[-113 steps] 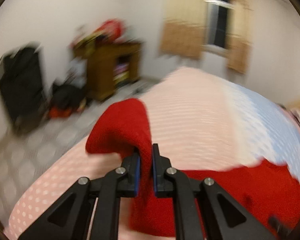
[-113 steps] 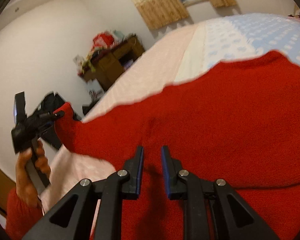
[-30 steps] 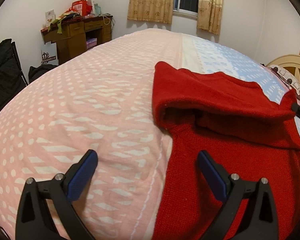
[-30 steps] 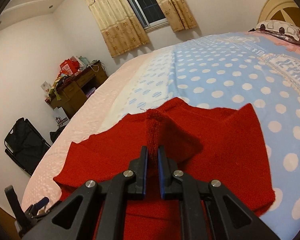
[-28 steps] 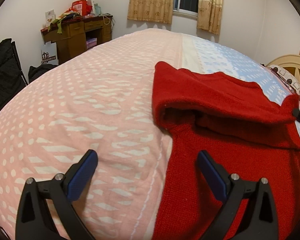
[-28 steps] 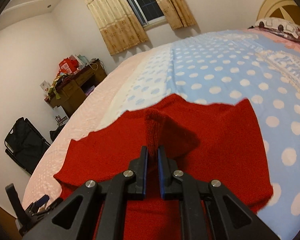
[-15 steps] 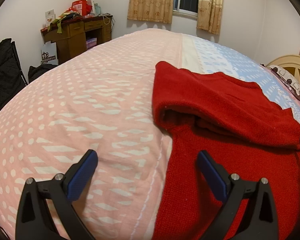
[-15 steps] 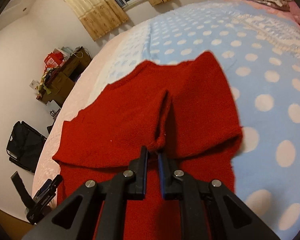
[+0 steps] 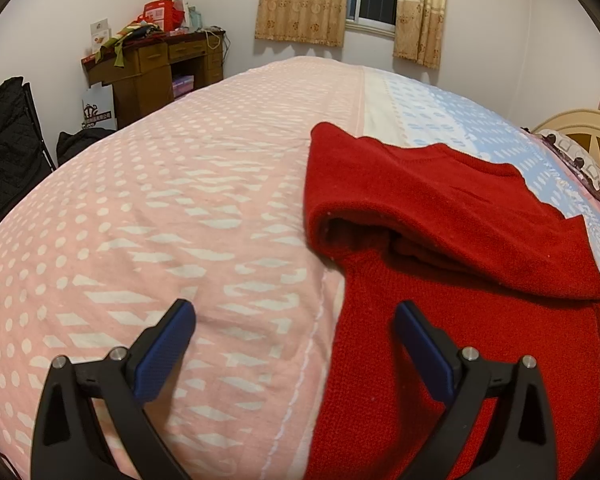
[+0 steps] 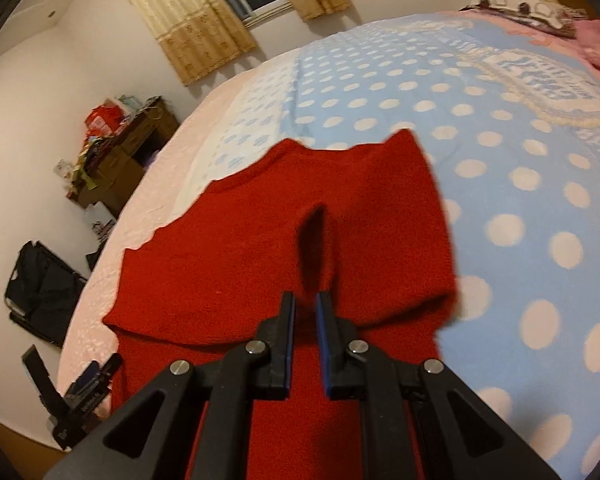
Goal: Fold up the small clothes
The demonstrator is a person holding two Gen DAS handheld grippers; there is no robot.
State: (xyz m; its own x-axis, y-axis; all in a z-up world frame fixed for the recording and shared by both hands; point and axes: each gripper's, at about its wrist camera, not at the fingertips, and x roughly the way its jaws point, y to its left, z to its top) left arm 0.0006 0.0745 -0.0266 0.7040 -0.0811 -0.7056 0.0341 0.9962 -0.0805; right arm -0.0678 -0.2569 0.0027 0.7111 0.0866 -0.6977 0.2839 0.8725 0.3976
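A red knit sweater [image 9: 440, 208] lies on the bed, its upper part folded down over the lower part. My left gripper [image 9: 292, 312] hangs open above the sweater's left edge, one finger over the pink cover and the other over the red knit, holding nothing. My right gripper [image 10: 304, 300] is shut on a pinched ridge of the sweater [image 10: 220, 260] at the edge of the folded flap. The ridge runs away from the fingertips. In the right wrist view the left gripper [image 10: 84, 392] shows at the lower left, beside the sweater.
The bed cover is pink with white marks [image 9: 160, 200] on the left and blue with white dots [image 10: 500, 140] on the right. A cluttered wooden desk [image 9: 152, 68] and a black bag [image 9: 4, 148] stand by the wall. Headboard [image 9: 580, 132] and pillows [image 10: 520, 4] are at the right.
My right gripper has drawn the pinched fold toward the near side and down, so the raised peak now lies low as a flat flap. The left gripper has stayed still and open.
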